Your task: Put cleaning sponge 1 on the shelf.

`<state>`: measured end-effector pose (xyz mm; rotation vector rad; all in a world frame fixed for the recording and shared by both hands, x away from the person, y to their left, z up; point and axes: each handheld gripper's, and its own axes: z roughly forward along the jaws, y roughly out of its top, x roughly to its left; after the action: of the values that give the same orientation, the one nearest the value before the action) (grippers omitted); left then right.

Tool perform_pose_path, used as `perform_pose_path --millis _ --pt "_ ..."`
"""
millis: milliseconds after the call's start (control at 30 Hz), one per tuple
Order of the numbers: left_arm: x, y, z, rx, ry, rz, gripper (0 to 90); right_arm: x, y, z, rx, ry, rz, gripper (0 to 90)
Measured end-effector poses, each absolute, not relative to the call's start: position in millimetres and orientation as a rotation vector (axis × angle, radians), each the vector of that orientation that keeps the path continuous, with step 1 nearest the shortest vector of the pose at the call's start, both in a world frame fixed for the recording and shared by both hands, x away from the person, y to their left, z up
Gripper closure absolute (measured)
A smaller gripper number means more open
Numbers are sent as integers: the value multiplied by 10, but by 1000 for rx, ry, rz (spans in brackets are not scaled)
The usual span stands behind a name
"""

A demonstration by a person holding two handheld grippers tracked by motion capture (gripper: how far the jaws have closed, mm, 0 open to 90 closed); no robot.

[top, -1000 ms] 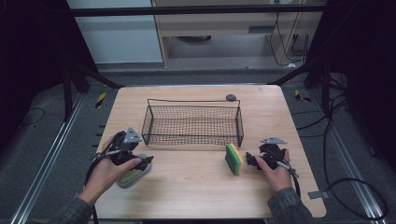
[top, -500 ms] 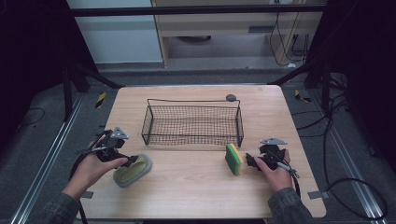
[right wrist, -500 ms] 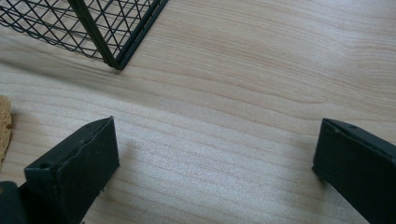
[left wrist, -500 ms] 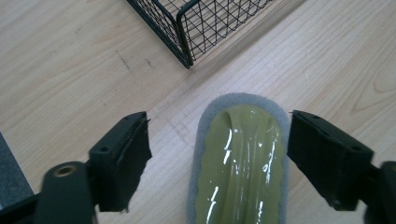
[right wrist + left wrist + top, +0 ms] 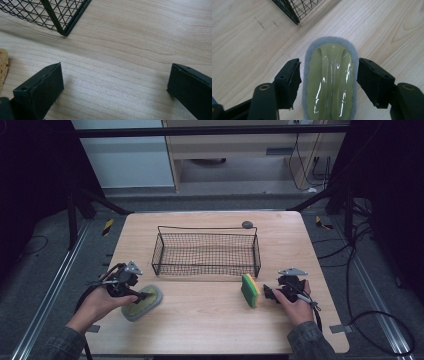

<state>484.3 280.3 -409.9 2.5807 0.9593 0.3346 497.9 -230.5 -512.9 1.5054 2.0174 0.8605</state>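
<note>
Already the left gripper (image 5: 328,75) straddles the scrubbing pad (image 5: 329,82) lengthwise, jaws just closing, not yet pinching; right gripper (image 5: 115,87) spread.

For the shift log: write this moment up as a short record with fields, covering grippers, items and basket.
left gripper: jaws have just been closing, astride the green scrubber pad, narrow gaps each side, not yet pressing
right gripper: open, nothing between the jaws
yellow-green sponge: on edge on the table, just left of the right gripper
wire basket: mid-table, nothing in it
table: light wood
</note>
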Motion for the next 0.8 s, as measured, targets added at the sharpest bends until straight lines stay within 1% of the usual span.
perform_pose_path --millis 100,133,167,267,433,700,800 --pt "4842 2816 -4127 2597 961 318 397 4978 -2303 -5129 1507 2017 862 5" --pt "4838 2819 -4143 2602 964 306 397 4977 -2302 -5129 1507 2017 862 6" --pt "4830 2824 -4172 2615 962 286 427 4976 -2302 -5129 1506 2018 863 6" --pt "4826 2811 -4215 2634 960 275 476 4976 -2304 -5129 1501 2021 861 6" --pt "4863 2781 -4292 2680 956 253 512 4973 -2300 -5127 1503 2023 864 5" --pt "4906 2786 -4315 2680 949 230 625 4969 -2297 -5127 1502 2025 866 6" --pt "4911 2789 -4316 2681 948 219 649 4970 -2297 -5128 1499 2025 863 6"
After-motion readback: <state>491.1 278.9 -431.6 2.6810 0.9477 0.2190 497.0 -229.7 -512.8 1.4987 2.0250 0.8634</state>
